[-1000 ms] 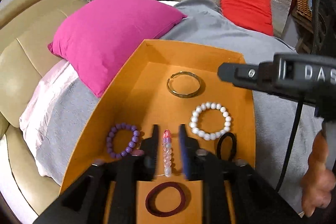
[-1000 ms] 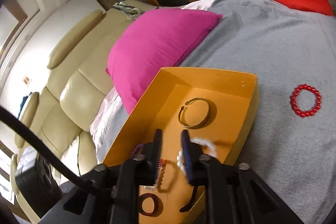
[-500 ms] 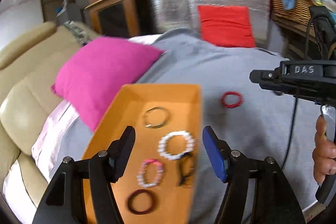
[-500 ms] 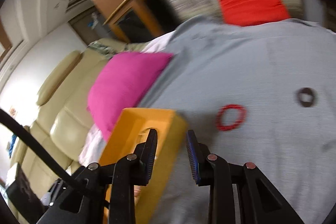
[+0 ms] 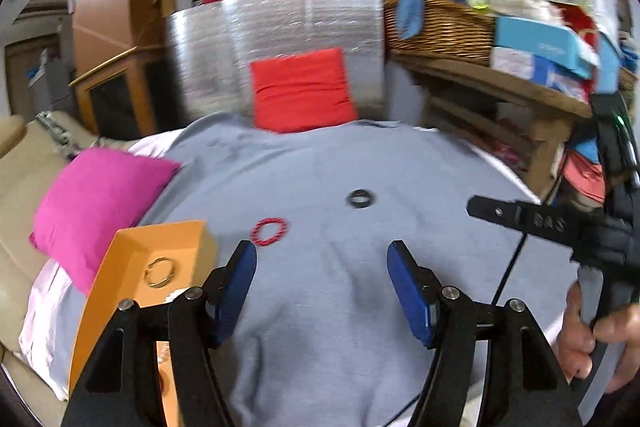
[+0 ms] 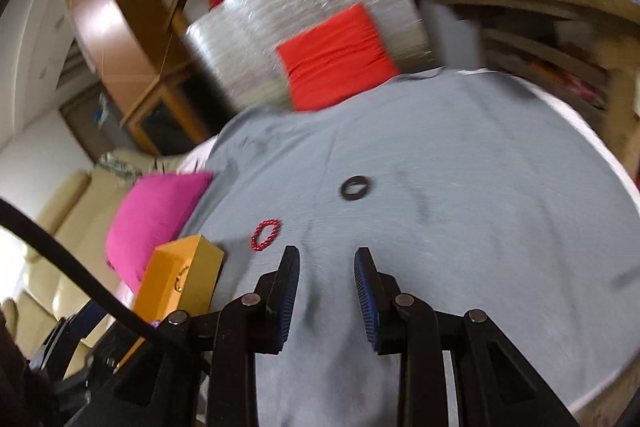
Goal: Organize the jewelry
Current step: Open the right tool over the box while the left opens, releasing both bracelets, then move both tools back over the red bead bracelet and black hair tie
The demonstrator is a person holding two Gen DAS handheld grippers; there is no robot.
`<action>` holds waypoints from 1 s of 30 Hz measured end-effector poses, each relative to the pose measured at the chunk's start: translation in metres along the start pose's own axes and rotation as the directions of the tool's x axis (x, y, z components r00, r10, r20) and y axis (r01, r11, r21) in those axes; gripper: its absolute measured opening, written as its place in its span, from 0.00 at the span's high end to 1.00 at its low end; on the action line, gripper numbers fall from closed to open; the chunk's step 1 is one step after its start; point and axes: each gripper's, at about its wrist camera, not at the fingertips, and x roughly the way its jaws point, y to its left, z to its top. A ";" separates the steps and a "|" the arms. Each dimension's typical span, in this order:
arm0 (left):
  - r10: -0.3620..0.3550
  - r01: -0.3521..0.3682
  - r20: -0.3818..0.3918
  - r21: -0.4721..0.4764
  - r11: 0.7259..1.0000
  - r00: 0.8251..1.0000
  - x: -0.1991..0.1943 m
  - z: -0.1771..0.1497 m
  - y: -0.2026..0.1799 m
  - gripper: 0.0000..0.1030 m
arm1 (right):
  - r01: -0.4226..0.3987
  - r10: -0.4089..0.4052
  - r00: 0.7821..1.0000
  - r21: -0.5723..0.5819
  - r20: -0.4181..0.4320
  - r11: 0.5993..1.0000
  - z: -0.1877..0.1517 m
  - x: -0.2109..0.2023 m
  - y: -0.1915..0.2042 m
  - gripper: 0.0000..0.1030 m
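Grey blanket (image 5: 320, 307), red bracelet (image 5: 269, 231), dark ring (image 5: 360, 198)

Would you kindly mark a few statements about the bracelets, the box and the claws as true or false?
1. The red bead bracelet lies on the grey cloth, outside the orange box. True.
2. The left claw grips a bracelet. False: its jaws stand open and empty.
3. A gold bangle lies inside the orange box. True.
4. The dark ring sits in the box. False: it lies on the cloth.
5. The right claw holds the red bracelet. False: nothing is between its jaws.
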 end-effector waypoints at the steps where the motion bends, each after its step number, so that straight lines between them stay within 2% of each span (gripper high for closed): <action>1: -0.015 0.015 0.013 0.012 1.000 1.000 -0.010 0.002 -0.009 0.33 | 0.013 -0.013 1.000 0.017 0.020 1.000 -0.005 -0.016 -0.007 0.70; 7: -0.088 0.085 0.047 0.060 0.995 0.995 -0.056 0.008 -0.048 0.31 | 0.071 -0.075 0.995 0.068 0.066 0.995 -0.018 -0.092 -0.031 0.70; 13: -0.134 0.123 0.097 0.112 0.986 0.986 -0.097 0.028 -0.077 0.30 | 0.064 -0.072 0.989 0.059 0.132 0.996 -0.010 -0.161 -0.024 0.69; 14: -0.138 0.124 0.112 0.120 0.985 0.984 -0.104 0.032 -0.081 0.30 | 0.066 -0.074 0.987 0.057 0.145 0.996 -0.007 -0.171 -0.022 0.65; 16: -0.146 0.127 0.142 0.131 0.983 0.979 -0.118 0.040 -0.087 0.29 | 0.063 -0.073 0.982 0.061 0.172 0.996 -0.001 -0.191 -0.020 0.44; 18: -0.156 0.133 0.165 0.139 0.981 0.974 -0.129 0.045 -0.093 0.28 | 0.064 -0.073 0.974 0.049 0.216 0.997 0.002 -0.211 -0.016 0.43; 24: -0.179 0.149 0.204 0.155 0.977 0.962 -0.151 0.058 -0.104 0.27 | 0.076 -0.082 0.961 0.033 0.262 0.997 0.011 -0.240 -0.008 0.43; 30: -0.179 0.148 0.224 0.149 0.978 0.958 -0.160 0.064 -0.101 0.26 | 0.088 -0.092 0.955 0.026 0.283 0.996 0.014 -0.254 -0.004 0.43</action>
